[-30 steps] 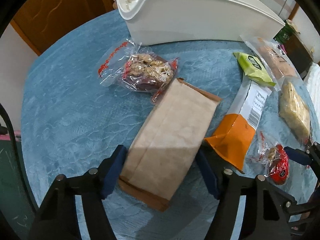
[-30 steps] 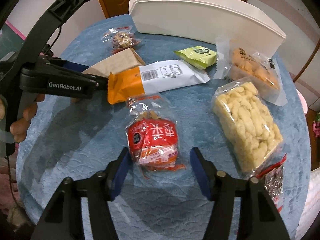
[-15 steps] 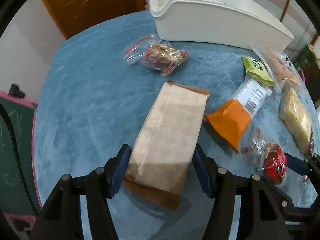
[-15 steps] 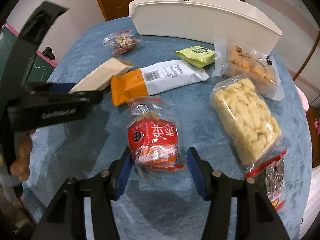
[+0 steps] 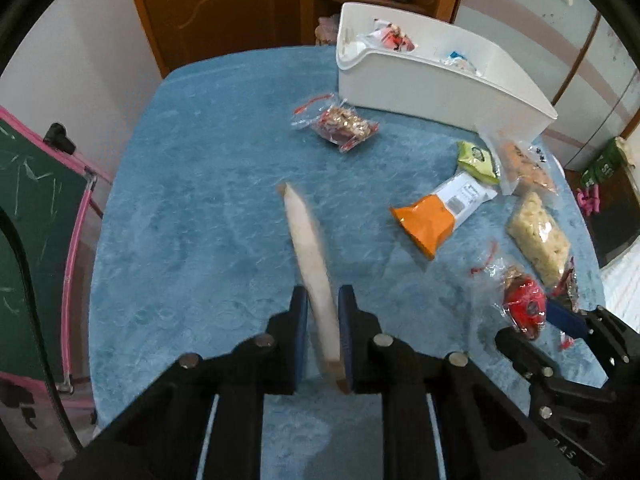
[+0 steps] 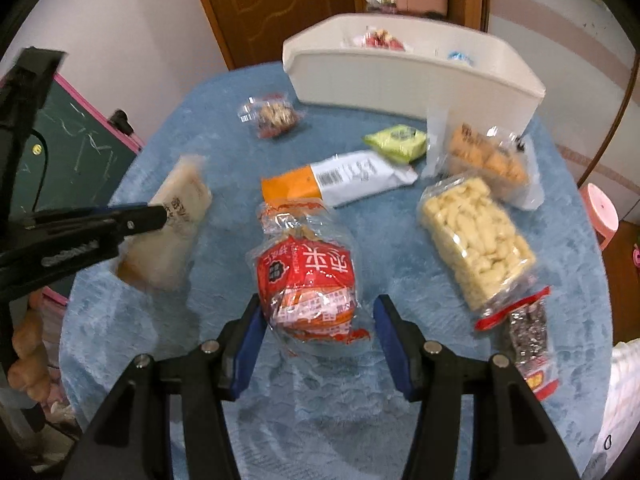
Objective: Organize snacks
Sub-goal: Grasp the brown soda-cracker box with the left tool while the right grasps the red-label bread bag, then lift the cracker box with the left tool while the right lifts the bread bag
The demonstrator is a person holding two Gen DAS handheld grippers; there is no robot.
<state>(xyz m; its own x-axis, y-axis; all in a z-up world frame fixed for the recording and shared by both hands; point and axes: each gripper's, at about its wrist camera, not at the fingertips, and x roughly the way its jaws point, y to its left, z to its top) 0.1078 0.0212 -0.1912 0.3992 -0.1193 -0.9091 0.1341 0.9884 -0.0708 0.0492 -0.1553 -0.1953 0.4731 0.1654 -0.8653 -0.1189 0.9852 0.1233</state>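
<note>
Room had a wooden door and pale walls; work surface was a round table under a blue textured cloth (image 5: 192, 184), green chalkboard off to the side.

Left wrist view: left gripper (image 5: 323, 332) was pinched tight on the brown paper packet (image 5: 310, 256), packet turned on edge and sticking out ahead of the claw, clear of the cloth. Far ahead and right of the claw sat the white bin (image 5: 436, 88), a few wrapped snacks already inside. In front of the bin, a clear nut bag (image 5: 340, 128). Right of the claw: orange-and-white pouch (image 5: 440, 212), green packet (image 5: 478, 156), bag of orange crackers (image 5: 524, 164), bag of pale puffs (image 5: 538, 238). Right gripper showed at the lower right edge, at the red bag.

Right wrist view: right gripper (image 6: 318, 328) jaws stood either side of the red snack bag (image 6: 308, 280). Its clear wrap touched the left pad; a gap showed at the right pad, so grip firmness couldn't be told. Bag looked slightly raised. Left of the claw, the left gripper held the brown packet aloft. Right of the claw, a small dark packet with red ends (image 6: 528, 332), near the puffs.

Progress judgement: early. Few items binned, two being handled, six loose on the cloth.
</note>
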